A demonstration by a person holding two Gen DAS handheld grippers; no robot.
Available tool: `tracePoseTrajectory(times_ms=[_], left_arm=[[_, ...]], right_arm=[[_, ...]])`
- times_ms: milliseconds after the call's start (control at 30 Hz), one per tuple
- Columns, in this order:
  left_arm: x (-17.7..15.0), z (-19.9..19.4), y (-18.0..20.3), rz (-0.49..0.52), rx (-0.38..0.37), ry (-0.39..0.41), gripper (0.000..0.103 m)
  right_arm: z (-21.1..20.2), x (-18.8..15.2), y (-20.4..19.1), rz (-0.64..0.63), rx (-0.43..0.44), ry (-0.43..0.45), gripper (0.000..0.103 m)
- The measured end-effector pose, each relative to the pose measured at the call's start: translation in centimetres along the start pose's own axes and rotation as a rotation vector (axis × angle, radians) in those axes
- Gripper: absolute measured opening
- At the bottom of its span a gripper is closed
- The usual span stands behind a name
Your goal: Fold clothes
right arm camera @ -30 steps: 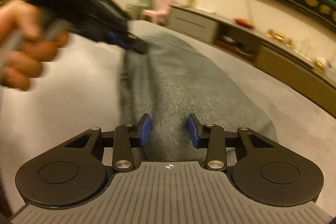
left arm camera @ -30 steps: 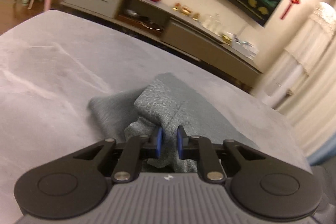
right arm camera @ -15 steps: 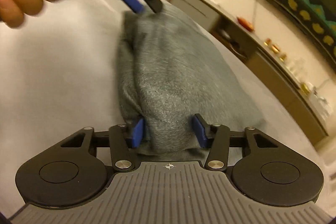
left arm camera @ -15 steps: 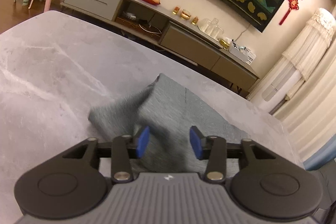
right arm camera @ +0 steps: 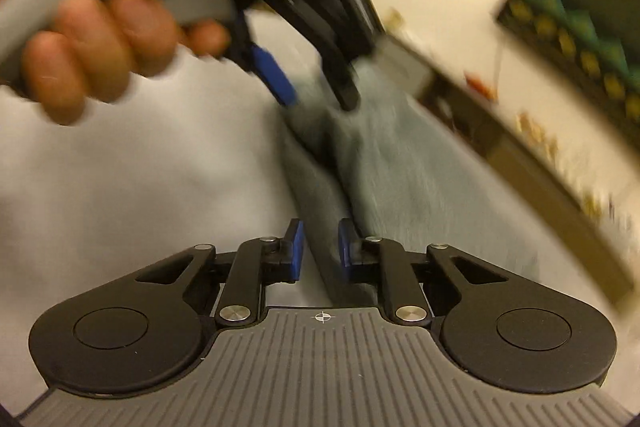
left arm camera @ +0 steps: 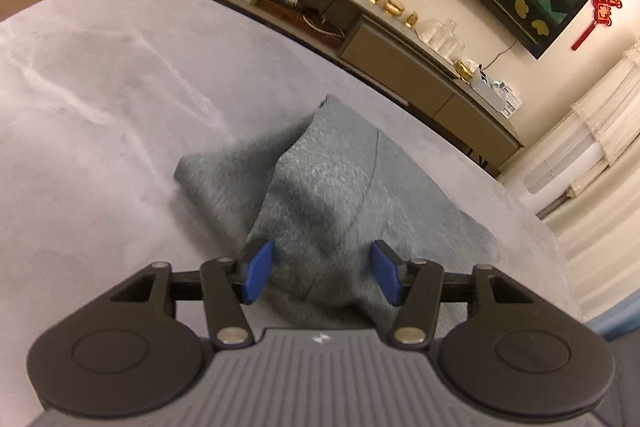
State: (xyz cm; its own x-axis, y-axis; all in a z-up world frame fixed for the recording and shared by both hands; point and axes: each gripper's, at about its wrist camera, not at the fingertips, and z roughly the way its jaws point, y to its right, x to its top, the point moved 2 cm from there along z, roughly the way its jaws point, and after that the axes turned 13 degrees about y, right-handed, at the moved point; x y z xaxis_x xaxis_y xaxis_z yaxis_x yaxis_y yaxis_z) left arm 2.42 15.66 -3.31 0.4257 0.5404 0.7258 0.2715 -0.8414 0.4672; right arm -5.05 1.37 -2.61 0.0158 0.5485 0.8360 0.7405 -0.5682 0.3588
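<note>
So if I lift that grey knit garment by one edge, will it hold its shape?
Probably not: the grey garment already slumps in soft folds on the table, so it should droop. Its fuzzy knit likely grips rather than slips.

Warm, yellowish indoor light filled both views. The left wrist view was fairly sharp, though fisheye distortion bent the far cabinet [left arm camera: 360,39] and darkened the corners. The right wrist view was heavily motion-blurred: the hand [right arm camera: 92,39] and far right wall smeared, the desk [right arm camera: 140,167] washed pale.

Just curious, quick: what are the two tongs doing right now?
Left tongs: open, just widened; grey garment lies between, ungripped.
Right tongs: just closed, pinching the garment's fold.
</note>
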Motion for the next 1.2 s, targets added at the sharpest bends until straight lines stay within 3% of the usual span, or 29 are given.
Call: tracePoseTrajectory(times_ms=[33,67,100,167,300,433,500,533,567,700,800,967,1100,1167,1200], left_arm=[[0.2,0.6,0.2,0.026,-0.012,0.009,0.054],[0.5,1.1,0.4,0.049,-0.024,0.022,0.031],[0.8,1.5,0.4,0.058,-0.032,0.029,0.020],[1.6,1.7,0.3,0.058,-0.025,0.053,0.012],[1.9,2.1,-0.9,0.030,-0.003,0.063,0.012],[0.3,2.6,-0.6,0.089,-0.034,-0.021,0.019],[0.1,2.3,-0.7,0.098,-0.047,-0.040,0.031],[0.2,1.8,-1.0,0.091,-0.044,-0.029,0.041],[0.4,1.3,-1.4,0.080,-0.030,-0.009,0.049],[1.1,-0.4,-3.3,-0.033,-0.020,0.041,0.050],[1.2,-1.3,-3.5,-0.117,-0.084,0.032,0.052],[-0.5,-0.5,-2.2,-0.170,-0.193,-0.061,0.061],[-1.3,2.5,-1.7,-0.198,-0.181,-0.097,0.067],[-1.4,4.3,-1.6,-0.198,-0.170,-0.105,0.066],[-1.4,4.9,-1.6,-0.187,-0.171,-0.108,0.065]], right_arm=[[0.8,-0.5,1.0,0.078,-0.001,-0.031,0.013],[1.3,-0.9,2.2,0.175,0.006,-0.048,0.014],[1.5,-1.3,3.0,0.246,0.011,-0.057,0.014],[2.0,-1.4,4.0,0.319,0.019,-0.077,0.014],[2.9,-1.4,4.5,0.348,0.033,-0.088,0.014],[3.2,-1.5,4.6,0.299,0.039,-0.114,0.018],[3.1,-1.3,5.2,0.292,0.062,-0.165,0.033],[3.0,-1.3,5.8,0.301,0.076,-0.188,0.033],[2.5,-0.9,6.2,0.308,0.085,-0.174,0.033],[-0.7,0.9,6.9,0.301,0.071,-0.046,0.033],[-2.0,1.1,5.0,0.151,-0.048,0.025,0.036],[0.5,0.0,1.2,-0.177,-0.190,0.008,0.052],[1.2,0.2,-1.1,-0.345,-0.251,0.040,0.073],[1.4,0.1,-2.3,-0.404,-0.203,0.079,0.072],[2.1,-0.2,-2.6,-0.418,-0.189,0.072,0.060]])
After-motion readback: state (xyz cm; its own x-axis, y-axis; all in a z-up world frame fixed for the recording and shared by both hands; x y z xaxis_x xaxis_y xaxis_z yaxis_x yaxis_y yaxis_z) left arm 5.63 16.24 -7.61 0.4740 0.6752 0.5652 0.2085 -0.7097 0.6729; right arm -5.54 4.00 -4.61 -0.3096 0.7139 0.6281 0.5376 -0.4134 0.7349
